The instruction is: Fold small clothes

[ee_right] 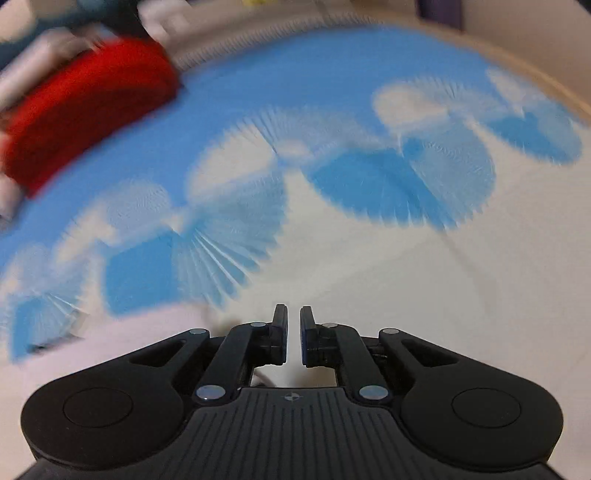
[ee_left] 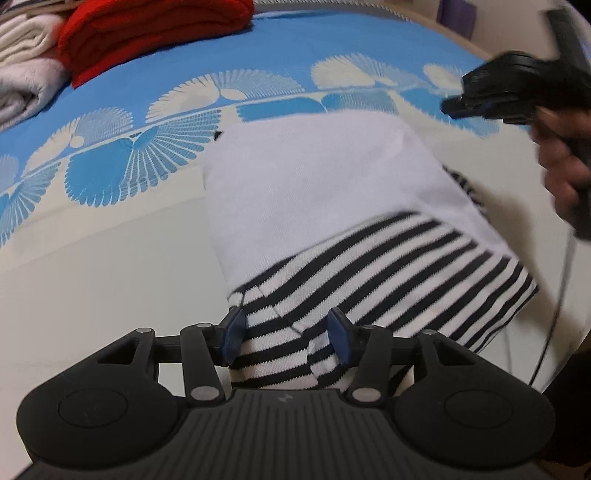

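- Striped cotton of the half-folded top (ee_left: 369, 266) lies on the bedspread (ee_left: 110, 229); our left claw (ee_left: 286, 334) straddles its near hem, apart, ready to pinch.
- Our right claw (ee_right: 293, 334), nearly together and empty, hovers clear.

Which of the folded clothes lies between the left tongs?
The striped black-and-white garment; the red pile and the white towels lie far off, beyond the left tongs.
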